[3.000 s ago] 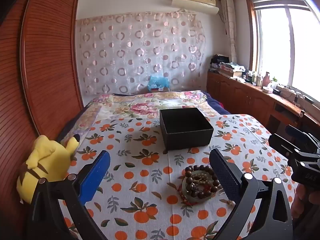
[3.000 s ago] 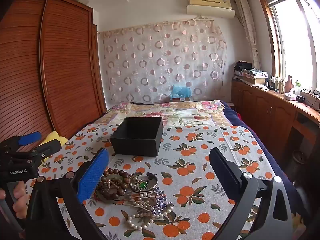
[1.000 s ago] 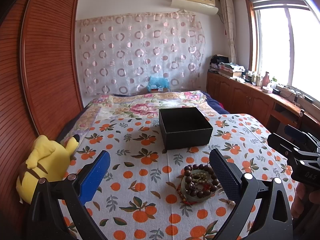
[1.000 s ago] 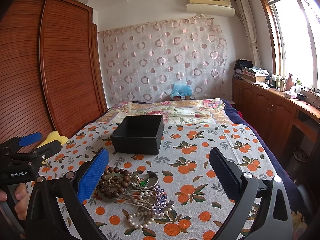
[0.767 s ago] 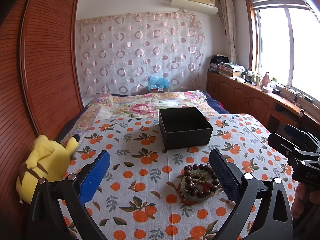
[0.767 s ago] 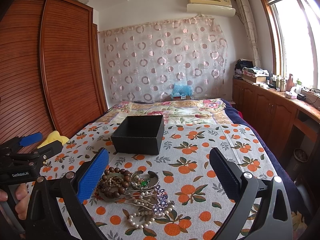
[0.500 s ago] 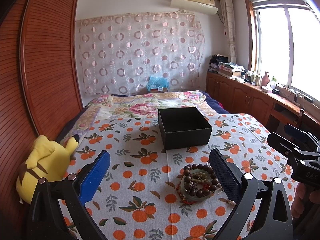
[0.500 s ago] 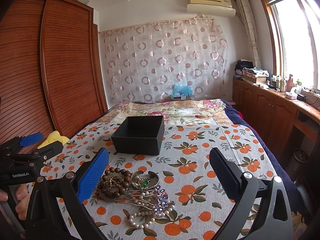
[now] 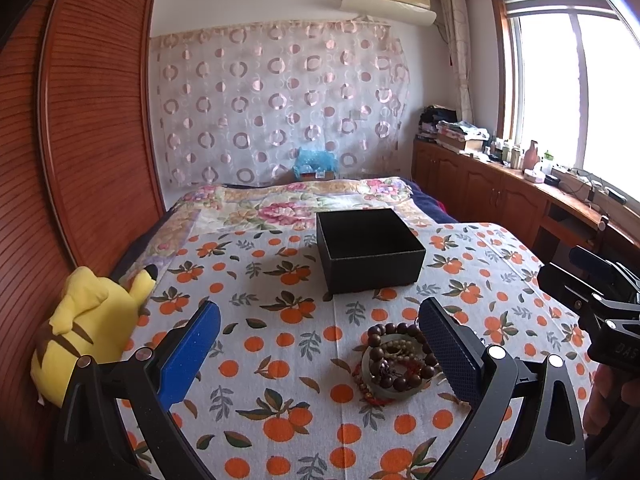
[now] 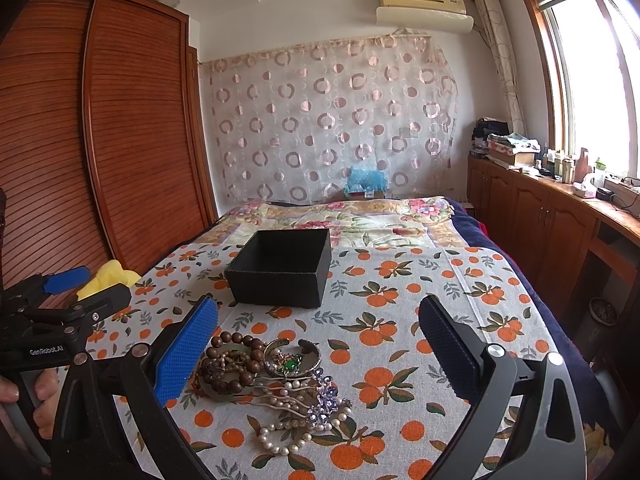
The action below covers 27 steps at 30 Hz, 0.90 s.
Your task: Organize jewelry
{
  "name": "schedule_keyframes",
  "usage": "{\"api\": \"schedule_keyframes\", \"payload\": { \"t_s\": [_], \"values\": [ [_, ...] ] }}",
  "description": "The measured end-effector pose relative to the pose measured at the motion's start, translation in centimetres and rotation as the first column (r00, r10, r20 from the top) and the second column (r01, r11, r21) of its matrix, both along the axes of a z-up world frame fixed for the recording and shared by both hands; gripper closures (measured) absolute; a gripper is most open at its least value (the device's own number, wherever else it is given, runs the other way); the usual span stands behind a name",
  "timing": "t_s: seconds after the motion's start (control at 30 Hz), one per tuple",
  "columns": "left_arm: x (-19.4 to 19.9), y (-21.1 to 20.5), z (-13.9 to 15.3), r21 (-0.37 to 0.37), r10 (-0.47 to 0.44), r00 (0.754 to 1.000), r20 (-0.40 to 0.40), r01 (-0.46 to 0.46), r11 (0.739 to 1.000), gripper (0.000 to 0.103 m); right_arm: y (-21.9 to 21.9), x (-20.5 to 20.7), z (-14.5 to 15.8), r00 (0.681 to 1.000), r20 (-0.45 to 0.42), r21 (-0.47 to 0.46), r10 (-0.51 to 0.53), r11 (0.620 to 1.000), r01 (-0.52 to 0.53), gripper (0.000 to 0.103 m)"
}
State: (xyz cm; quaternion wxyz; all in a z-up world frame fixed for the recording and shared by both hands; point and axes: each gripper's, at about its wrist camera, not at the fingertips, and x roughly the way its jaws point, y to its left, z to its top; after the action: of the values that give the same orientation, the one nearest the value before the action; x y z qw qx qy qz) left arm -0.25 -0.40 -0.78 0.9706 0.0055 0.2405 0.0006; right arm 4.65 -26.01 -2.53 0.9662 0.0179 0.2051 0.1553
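A heap of jewelry (image 10: 268, 380) lies on the orange-print cloth: dark wooden bead bracelets (image 9: 396, 356), a silver bangle with a green stone (image 10: 292, 360), a purple brooch and a pearl strand (image 10: 280, 440). Behind it stands an open, empty black box (image 9: 368, 252) (image 10: 280, 268). My left gripper (image 9: 320, 344) hovers open over the cloth, the beads just inside its right finger. My right gripper (image 10: 320, 344) is open too, with the heap near its left finger. Each gripper shows at the edge of the other's view, held by a hand.
A yellow plush toy (image 9: 88, 320) lies at the bed's left edge against a wooden wardrobe (image 9: 72, 140). The floral bedspread (image 10: 340, 216) stretches behind the box. Wooden cabinets (image 10: 540, 216) with clutter run along the right wall under the window.
Both grippers have held almost still and stayed open; the views drift only very slightly. The jewelry and box have not moved.
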Motion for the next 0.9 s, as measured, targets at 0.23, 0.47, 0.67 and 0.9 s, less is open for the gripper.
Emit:
{"api": "schedule_keyframes", "payload": {
  "t_s": [0.23,0.47,0.67,0.9],
  "values": [
    [0.8,0.4,-0.9,-0.006,-0.001,0.999,-0.034,0.001,1.000,0.007,0.1,-0.2,-0.1,1.000,-0.018,-0.008,0.015,1.000,-0.015,0.002],
    [1.7,0.8,-2.2,-0.016,-0.014,0.996,-0.084,0.013,1.000,0.007,-0.2,0.0,-1.6,0.997,-0.051,-0.026,0.049,0.998,-0.051,0.002],
    [3.1,0.9,-3.9,-0.029,-0.052,0.988,-0.143,0.048,0.998,0.007,0.0,0.0,-3.2,0.992,-0.091,-0.057,0.086,0.994,-0.091,0.003],
    [4.4,0.3,-5.4,-0.055,-0.124,0.973,-0.192,0.116,0.992,0.007,0.2,0.4,-4.7,0.982,-0.141,-0.079,0.122,0.988,-0.134,0.012]
  ]
}}
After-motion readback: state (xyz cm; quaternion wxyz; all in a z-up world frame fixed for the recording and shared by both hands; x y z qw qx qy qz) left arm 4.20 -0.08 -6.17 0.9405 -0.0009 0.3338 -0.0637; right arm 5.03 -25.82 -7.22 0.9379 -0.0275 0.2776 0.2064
